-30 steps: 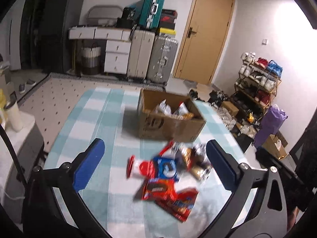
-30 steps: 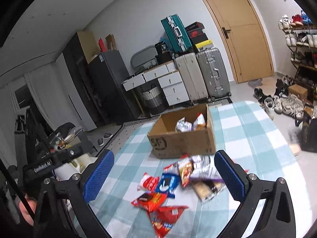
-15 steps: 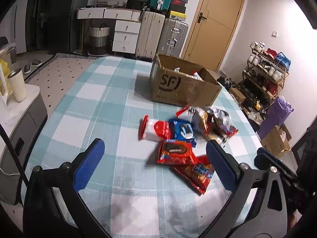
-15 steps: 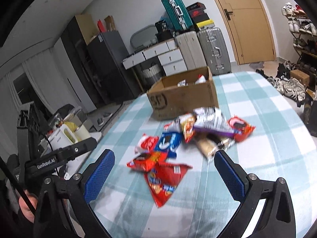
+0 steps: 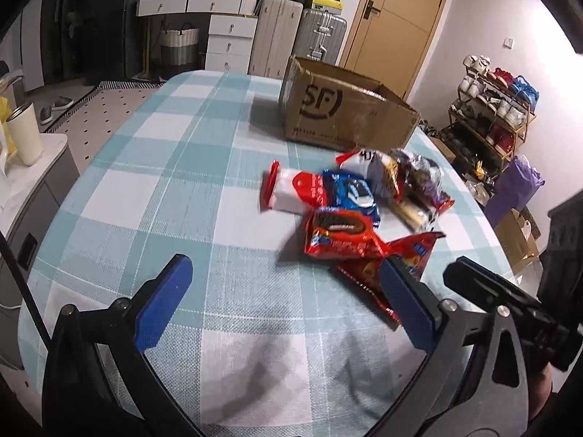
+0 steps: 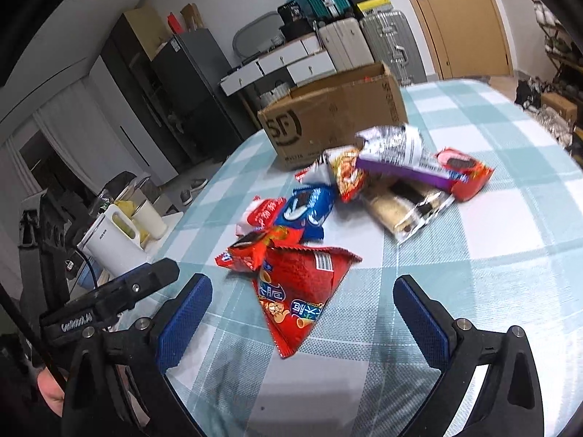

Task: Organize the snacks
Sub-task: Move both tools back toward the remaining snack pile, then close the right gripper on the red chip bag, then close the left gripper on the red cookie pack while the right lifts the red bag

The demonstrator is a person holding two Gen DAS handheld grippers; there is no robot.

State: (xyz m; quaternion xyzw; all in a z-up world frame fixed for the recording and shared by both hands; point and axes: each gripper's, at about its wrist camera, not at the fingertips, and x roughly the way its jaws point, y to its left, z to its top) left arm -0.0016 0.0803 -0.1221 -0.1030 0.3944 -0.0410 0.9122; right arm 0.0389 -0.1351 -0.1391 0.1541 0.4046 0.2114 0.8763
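Note:
A pile of snack packets lies on the checked tablecloth (image 5: pixel 153 196). It holds a red triangular bag (image 6: pixel 302 291), a red cookie pack (image 5: pixel 339 235), a blue Oreo pack (image 5: pixel 351 195) and a red-and-white pack (image 5: pixel 295 193). A brown SF cardboard box (image 5: pixel 342 109) stands behind the pile, also in the right wrist view (image 6: pixel 328 116). My left gripper (image 5: pixel 284 306) is open and empty, low over the table just left of the pile. My right gripper (image 6: pixel 302 317) is open and empty, its fingers either side of the red triangular bag.
A white kettle (image 6: pixel 109 233) and cups stand on a side cabinet at the left. Suitcases (image 5: pixel 295 40), drawers and a door are behind the table. A shoe rack (image 5: pixel 499 109) stands at the right.
Both grippers have dropped lower and closer to the snack pile. The right gripper now straddles the red triangular bag. Nothing has been picked up.

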